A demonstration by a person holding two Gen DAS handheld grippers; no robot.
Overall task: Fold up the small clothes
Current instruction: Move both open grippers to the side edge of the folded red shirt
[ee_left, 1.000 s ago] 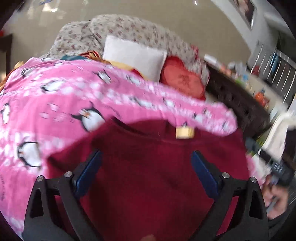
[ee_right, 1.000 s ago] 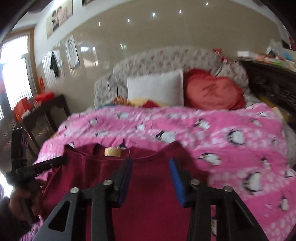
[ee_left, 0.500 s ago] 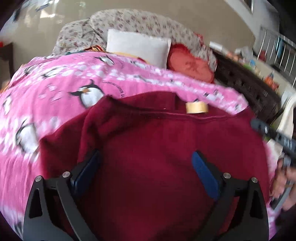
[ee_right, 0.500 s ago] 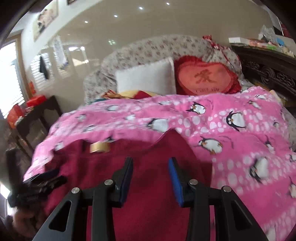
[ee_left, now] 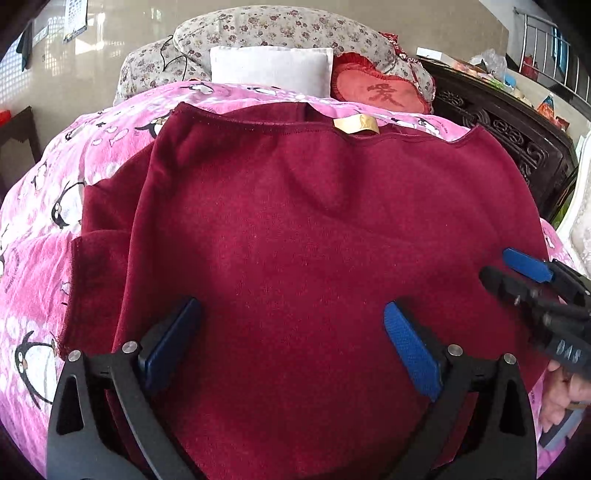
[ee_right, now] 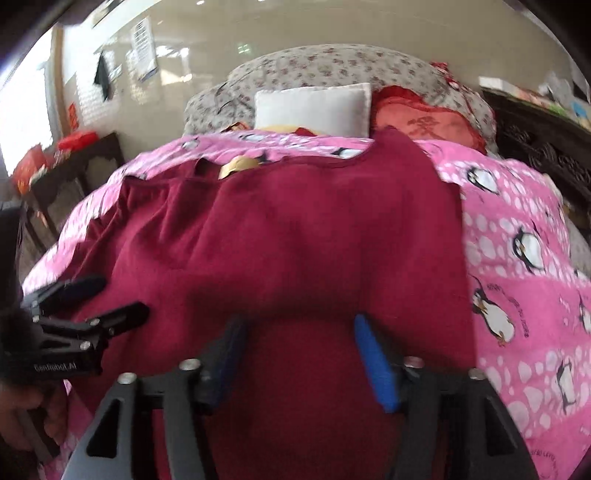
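A dark red fleece top [ee_left: 314, 240] lies spread on a pink penguin blanket [ee_left: 40, 266], collar and tan label [ee_left: 356, 123] at the far end. It also fills the right wrist view [ee_right: 295, 240]. My left gripper [ee_left: 291, 332] is open and empty, low over the garment's near part. My right gripper [ee_right: 299, 347] is open and empty over the garment's near right part. It shows at the right edge of the left wrist view [ee_left: 517, 273]. The left gripper shows at the left of the right wrist view [ee_right: 103, 299].
A white pillow [ee_left: 269, 68], a red heart cushion [ee_left: 380, 92] and a floral headboard [ee_left: 277, 26] are at the bed's far end. A dark carved cabinet [ee_left: 498, 125] stands on the right. A dark side table [ee_right: 70, 166] stands on the left.
Both grippers have moved forward and lower over the red top, which now fills each view. The right gripper's jaws have opened wider.
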